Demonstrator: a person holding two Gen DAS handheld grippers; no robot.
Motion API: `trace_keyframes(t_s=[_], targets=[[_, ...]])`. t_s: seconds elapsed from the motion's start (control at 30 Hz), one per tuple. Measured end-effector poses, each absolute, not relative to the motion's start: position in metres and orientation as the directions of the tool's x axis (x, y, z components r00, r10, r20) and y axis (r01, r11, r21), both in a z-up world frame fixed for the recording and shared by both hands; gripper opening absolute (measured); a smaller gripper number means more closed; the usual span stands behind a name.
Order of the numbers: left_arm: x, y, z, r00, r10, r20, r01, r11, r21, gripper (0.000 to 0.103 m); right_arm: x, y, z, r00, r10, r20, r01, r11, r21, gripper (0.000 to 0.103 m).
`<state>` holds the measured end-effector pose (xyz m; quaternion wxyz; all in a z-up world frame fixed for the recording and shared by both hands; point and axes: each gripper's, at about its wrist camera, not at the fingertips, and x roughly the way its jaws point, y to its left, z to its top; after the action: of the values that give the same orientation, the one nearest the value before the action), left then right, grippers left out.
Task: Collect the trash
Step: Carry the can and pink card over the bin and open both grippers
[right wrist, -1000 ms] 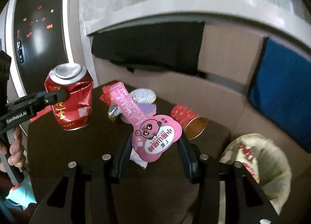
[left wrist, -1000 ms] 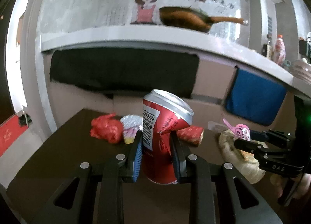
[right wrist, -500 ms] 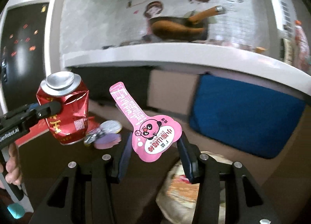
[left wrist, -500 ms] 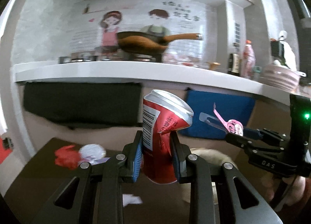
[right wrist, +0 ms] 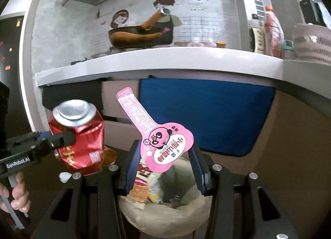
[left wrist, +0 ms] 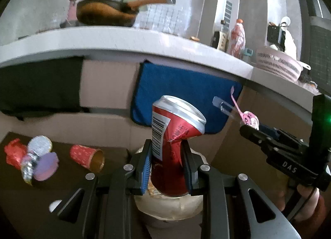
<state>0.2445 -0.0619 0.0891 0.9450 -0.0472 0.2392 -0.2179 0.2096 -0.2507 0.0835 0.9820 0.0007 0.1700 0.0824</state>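
From left to right I noted loose trash on the dark table (left wrist: 18, 193): a red crumpled wrapper (left wrist: 12, 153), a silver and purple foil piece (left wrist: 39, 160) and a red paper cup (left wrist: 86, 157) lying on its side. My left gripper (left wrist: 166, 168) pinched the dented red can (left wrist: 173, 147) upright between both pads, directly above the lined trash bin (right wrist: 186, 216). To its right, my right gripper (right wrist: 163, 168) had the pink bear-print wrapper (right wrist: 163, 145) standing between its jaws over the same bin; I could not tell whether the pads pressed on it.
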Motion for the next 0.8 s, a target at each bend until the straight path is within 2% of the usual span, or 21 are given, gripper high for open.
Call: trace_keyframes(t_s=[0.43,0.67,0.8], targets=[[0.276,-0.056,0.053,0.767,-0.409,-0.494,0.358,0.912,-0.198,0.028,0.234,-0.272,0.048,0.906,0.162,-0.391,-0.136,0.986,0.093,0.043],[0.320,-0.072,-0.010,0.669,-0.425,-0.610,0.336,0.905,-0.263,0.028,0.246,-0.274,0.038,0.897,0.169,-0.408,-0.129,0.984,0.124,0.043],[0.338,-0.090,-0.026,0.646,-0.457,-0.611,0.369,0.888,-0.274,0.028,0.252,-0.274,0.031,0.890,0.155,-0.429,-0.117,0.987,0.113,0.043]])
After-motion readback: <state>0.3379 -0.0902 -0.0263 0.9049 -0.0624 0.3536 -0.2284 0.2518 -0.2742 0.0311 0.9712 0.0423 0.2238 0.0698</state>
